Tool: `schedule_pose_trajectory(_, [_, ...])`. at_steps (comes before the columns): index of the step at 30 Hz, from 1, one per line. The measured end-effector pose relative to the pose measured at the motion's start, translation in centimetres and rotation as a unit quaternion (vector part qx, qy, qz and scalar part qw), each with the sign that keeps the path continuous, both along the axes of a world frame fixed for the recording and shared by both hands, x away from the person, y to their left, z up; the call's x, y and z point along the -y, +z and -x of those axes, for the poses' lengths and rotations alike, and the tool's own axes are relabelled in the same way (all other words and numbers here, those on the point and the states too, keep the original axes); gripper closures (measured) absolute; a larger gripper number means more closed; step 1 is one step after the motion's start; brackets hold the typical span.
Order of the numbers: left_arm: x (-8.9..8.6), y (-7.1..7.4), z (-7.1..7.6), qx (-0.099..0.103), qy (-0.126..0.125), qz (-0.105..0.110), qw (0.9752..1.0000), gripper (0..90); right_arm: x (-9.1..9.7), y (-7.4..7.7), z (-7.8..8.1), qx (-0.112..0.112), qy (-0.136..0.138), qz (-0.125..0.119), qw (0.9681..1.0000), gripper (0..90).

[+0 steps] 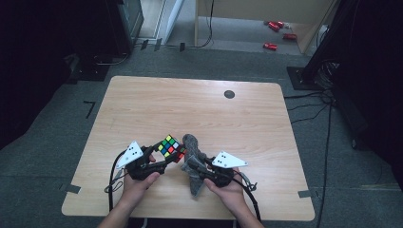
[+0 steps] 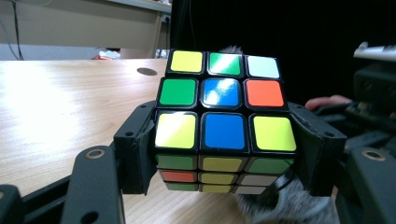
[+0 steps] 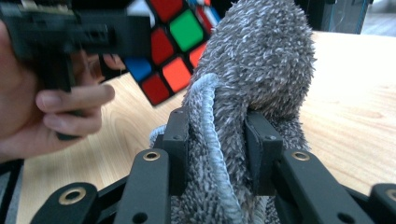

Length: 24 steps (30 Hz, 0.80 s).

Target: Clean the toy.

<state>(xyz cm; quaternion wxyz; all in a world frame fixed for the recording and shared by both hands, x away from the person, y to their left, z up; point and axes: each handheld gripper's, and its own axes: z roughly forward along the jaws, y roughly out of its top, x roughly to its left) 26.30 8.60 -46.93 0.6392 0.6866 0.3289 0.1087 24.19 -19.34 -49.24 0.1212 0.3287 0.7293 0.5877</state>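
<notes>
Holding multicoloured plastic puzzle cube (image 2: 225, 122) clamped in left hand-held gripper (image 2: 224, 154) above wooden counter (image 1: 142, 109) | rigid, smooth, grip flat opposite faces | right hand-held gripper (image 3: 217, 149) pinches soft grey fluffy cloth (image 3: 261, 60) beside cube; light, limp

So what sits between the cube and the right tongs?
The grey fuzzy cloth, pinched in the right tongs, stands against the cube; clearest in the high view.

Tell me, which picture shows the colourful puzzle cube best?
The left gripper view: the cube sits close and sharp between the left gripper jaws, its squares easy to read. The high view shows it small; the right gripper view catches a corner beside the grey fuzzy cloth.
</notes>
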Motion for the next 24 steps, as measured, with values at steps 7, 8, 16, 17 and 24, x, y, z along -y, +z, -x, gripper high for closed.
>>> schedule_pose_trajectory(7, [0.1,0.3,0.2,0.002,-0.012,0.022,0.9997,34.9,-0.8,-0.6,0.2,-0.009,0.006,0.015,0.9998,68.0])
schedule_pose_trajectory(8, [0.2,0.2,0.2,0.001,-0.013,0.016,0.9998,34.9,-1.1,-0.5,0.3,-0.003,0.014,0.014,0.9998,67.9])
schedule_pose_trajectory(16, [0.4,0.0,0.0,-0.008,-0.012,0.009,0.9999,34.9,-1.8,-0.2,1.0,0.035,0.031,0.046,0.9978,68.6])
schedule_pose_trajectory(17, [0.3,0.0,0.0,-0.008,-0.013,0.011,0.9998,34.9,-1.4,0.0,0.9,0.04,0.022,0.038,0.9982,68.8])
schedule_pose_trajectory(24, [0.6,-0.1,0.1,-0.011,-0.022,0.01,0.9997,34.9,-1.0,0.2,1.0,0.06,0.015,0.039,0.9973,68.9])
